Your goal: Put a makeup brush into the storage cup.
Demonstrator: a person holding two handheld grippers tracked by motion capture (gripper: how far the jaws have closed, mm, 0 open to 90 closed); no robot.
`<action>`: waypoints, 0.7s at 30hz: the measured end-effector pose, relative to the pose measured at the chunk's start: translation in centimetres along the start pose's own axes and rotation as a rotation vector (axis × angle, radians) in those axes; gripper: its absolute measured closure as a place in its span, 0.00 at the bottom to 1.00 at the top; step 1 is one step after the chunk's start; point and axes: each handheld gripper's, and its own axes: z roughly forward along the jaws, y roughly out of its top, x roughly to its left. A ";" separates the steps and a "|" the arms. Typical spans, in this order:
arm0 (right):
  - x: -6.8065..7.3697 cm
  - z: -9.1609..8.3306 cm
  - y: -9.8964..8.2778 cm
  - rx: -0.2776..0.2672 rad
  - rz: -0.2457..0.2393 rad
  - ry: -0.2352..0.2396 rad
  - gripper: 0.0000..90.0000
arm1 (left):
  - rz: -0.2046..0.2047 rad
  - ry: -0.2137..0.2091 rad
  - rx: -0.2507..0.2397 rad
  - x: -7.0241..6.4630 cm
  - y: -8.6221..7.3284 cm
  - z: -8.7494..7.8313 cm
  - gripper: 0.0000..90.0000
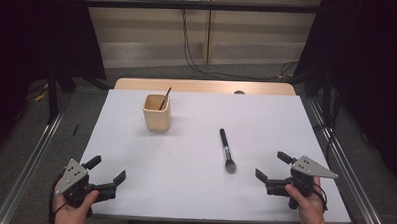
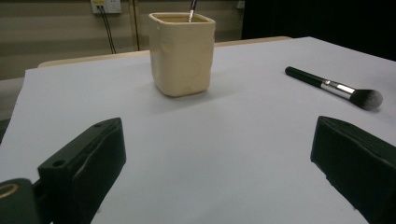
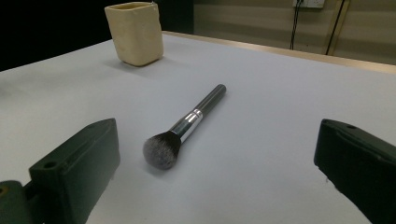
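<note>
Makeup brush [image 1: 227,151]: flat on desk [image 1: 184,181], right of cup [image 1: 157,113], handle toward far edge, bristles toward person. Right hand-held gripper [image 1: 270,167]: nearer, jaws wide, empty. Left hand-held gripper [image 1: 107,170]: wide, empty, well apart.

– What finish is seen on the makeup brush [image 3: 187,126]?
– A matt black handle, a shiny metal collar and soft bristles are shown.
– And the cup [image 2: 182,53]?
– A smooth, matt cream surface is seen; the table [image 1: 194,182] is covered in matt white.
</note>
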 end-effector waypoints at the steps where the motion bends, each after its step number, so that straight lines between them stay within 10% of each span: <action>1: 0.0 0.1 0.0 0.001 -0.001 -0.002 0.00 | -0.001 -0.001 0.001 0.0 0.0 0.0 0.04; 21: 0.5 3.5 2.6 0.047 -0.033 0.014 0.00 | 0.020 -0.014 0.005 -0.7 0.2 0.0 0.04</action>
